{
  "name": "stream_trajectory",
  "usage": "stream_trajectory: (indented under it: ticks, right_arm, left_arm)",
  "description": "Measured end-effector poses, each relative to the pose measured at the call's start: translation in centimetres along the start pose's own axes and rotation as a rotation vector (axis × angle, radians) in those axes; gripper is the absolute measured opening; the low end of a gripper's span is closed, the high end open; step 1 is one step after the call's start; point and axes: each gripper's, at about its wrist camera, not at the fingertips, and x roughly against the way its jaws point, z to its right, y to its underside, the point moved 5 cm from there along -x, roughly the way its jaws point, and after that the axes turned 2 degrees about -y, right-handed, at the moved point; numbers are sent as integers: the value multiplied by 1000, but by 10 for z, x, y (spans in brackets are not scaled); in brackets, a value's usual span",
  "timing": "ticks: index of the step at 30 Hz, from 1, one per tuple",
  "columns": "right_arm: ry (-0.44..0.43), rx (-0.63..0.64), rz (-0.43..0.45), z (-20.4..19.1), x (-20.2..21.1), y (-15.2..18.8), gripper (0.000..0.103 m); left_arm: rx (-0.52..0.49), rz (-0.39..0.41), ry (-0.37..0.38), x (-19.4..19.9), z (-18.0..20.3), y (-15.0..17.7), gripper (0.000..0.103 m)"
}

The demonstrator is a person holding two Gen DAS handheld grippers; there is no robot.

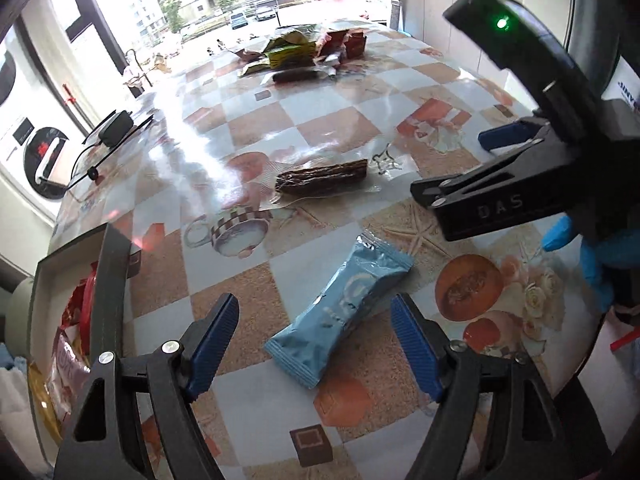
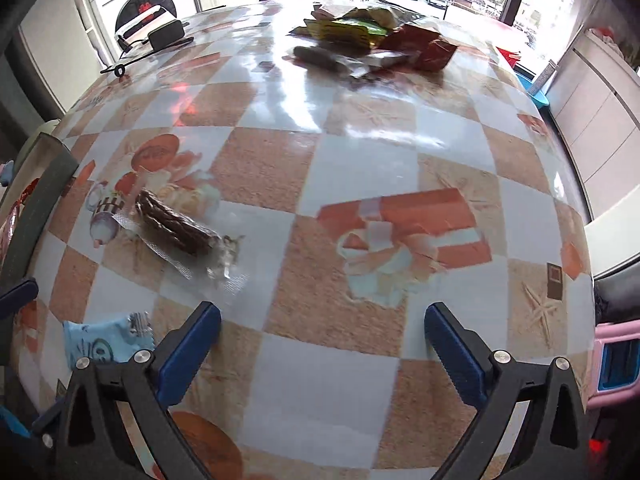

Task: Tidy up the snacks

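A light blue snack packet [image 1: 342,312] lies on the checkered table, right in front of my open left gripper [image 1: 316,336], between its finger lines. It also shows at the left edge of the right wrist view [image 2: 106,344]. A brown snack in a clear wrapper [image 1: 322,178] lies farther out; it also shows in the right wrist view [image 2: 176,228]. My right gripper [image 2: 322,344] is open and empty above bare tablecloth; it shows in the left wrist view [image 1: 480,168] at the right. A pile of snack packets [image 1: 308,50] sits at the far table end [image 2: 372,36].
A box [image 1: 48,280] holding several snack packets stands at the table's left edge beside my left gripper. A black adapter with cable [image 1: 114,128] lies at the far left [image 2: 166,34]. A washing machine [image 2: 136,4] and cabinets [image 2: 592,92] stand beyond the table.
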Motion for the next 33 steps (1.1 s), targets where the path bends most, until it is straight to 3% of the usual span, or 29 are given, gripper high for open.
stream_trajectory:
  ticks: [3,6,9,13,16,22,33]
  right_arm:
    - [3,-1,24,8,3,7,102]
    - [5,5,61,9,5,13,102]
    - [9,1,91,6,6,13,102]
    - [8,3,118,7,6,14,102]
    - [7,4,130,8,6,15,102]
    - [6,5,152,8,7,17,102]
    - [7,4,161,8,7,16,103]
  left_arm:
    - [-2,-9,-40,-12,0,-1,83]
    - [118,-13,-122,-18,-21,-2,84]
    - [256,-28,-84,-25,-40,1,85]
    - [356,-11,-14,-31,-49,6,91]
    - [372,2,-21,-35,-48,7,103]
    - [374,75,-32,-29,-48,12,103]
    - [375,78,-36,-29,-48,12,103]
